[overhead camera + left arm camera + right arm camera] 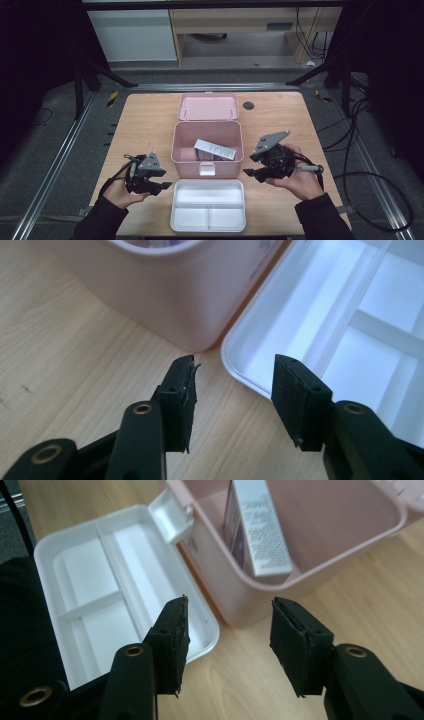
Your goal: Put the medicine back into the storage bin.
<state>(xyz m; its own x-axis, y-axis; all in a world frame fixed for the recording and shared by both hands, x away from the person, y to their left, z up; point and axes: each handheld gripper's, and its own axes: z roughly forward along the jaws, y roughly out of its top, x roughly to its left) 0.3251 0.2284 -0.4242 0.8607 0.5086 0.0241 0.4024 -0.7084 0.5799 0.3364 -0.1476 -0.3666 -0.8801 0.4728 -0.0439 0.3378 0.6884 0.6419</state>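
On the wooden tabletop [150,120], white divided plastic tray [207,205] just before the open pink plastic box [207,145], left gripper [161,186] and right gripper [248,172] flanking, both part-open, empty.

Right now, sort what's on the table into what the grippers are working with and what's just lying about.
In hand:
white divided plastic tray
open pink plastic box
left gripper
right gripper

Lying about:
pink lid
small carton inside the box
dark round disc

The carton [257,527] print is too blurred to read, its bottom hidden by the pink box [260,597].
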